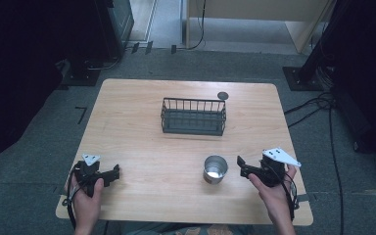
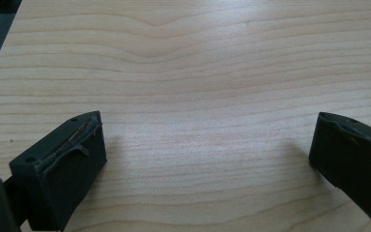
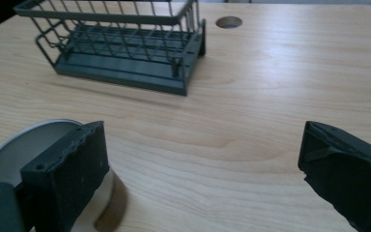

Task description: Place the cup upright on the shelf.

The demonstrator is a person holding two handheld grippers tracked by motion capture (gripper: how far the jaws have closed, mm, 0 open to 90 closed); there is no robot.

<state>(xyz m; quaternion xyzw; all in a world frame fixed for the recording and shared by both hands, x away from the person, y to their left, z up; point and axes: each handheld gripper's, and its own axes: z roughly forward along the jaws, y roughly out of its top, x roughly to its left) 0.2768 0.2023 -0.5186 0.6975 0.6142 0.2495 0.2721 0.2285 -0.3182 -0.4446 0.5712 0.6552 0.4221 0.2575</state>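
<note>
Right gripper (image 1: 242, 166) wide, empty, just right of the metal cup (image 1: 215, 169); I risk tipping it if a jaw clips the rim.

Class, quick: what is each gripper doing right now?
Left gripper: open, holding nothing.
Right gripper: open, holding nothing, beside the metal cup.

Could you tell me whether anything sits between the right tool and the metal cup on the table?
Nothing visible does. The right tool is open just to the right of the metal cup, with only bare table between them. In the right gripper view the cup lies partly behind one of that tool's jaws, with nothing between the jaws.
</note>
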